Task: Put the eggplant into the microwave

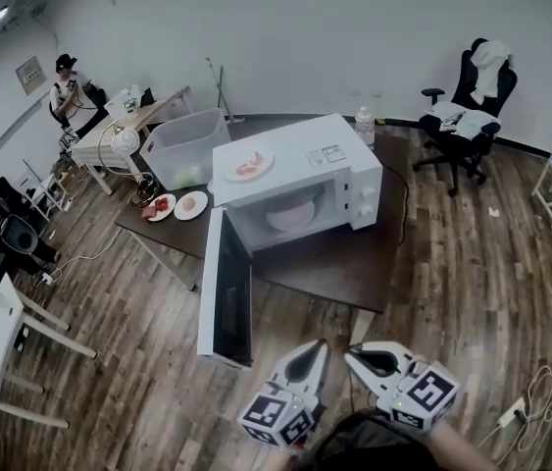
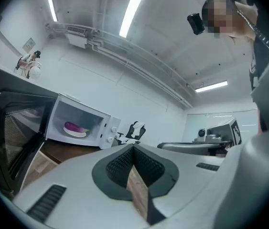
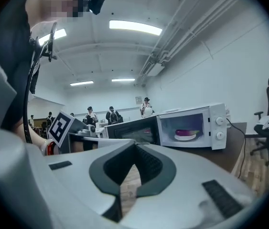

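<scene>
now the left tongs (image 2: 133, 151) and right tongs (image 3: 135, 149) are shut and empty, the eggplant (image 3: 189, 132) lies inside the microwave (image 1: 300, 180), but i think a careless push could slam its open door (image 1: 226, 302).

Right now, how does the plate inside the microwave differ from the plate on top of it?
The plate inside the microwave carries a purple eggplant; the plate on top carries reddish food. The first sits in the cavity, the second on the roof. Both are white.
</scene>
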{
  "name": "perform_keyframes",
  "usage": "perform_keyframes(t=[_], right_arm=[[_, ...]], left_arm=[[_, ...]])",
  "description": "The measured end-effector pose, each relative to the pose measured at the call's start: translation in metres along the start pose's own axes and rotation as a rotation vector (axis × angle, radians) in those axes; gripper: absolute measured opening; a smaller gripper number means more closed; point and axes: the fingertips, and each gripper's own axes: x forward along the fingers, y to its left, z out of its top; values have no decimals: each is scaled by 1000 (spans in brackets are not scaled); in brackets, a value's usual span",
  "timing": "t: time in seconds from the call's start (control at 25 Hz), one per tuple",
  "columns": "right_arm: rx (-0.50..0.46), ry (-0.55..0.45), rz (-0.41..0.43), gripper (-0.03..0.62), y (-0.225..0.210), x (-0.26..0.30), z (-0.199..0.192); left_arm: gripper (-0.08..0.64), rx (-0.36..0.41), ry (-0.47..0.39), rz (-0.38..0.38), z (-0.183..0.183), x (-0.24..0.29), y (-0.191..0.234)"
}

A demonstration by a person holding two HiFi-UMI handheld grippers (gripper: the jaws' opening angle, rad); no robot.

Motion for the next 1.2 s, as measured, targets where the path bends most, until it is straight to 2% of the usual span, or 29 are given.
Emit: perform_keyframes(t=[0.32, 0.92, 1.2], right_arm=[[4, -10, -50, 0, 42, -20, -6], [9, -35, -166, 0, 119, -65, -27], [27, -29, -168, 0, 140, -83, -39]], left_arm=[[6, -14, 1, -42, -7, -45, -23], [6, -44, 3, -66, -36, -127, -57], [6, -50, 2, -69, -47, -148, -77]])
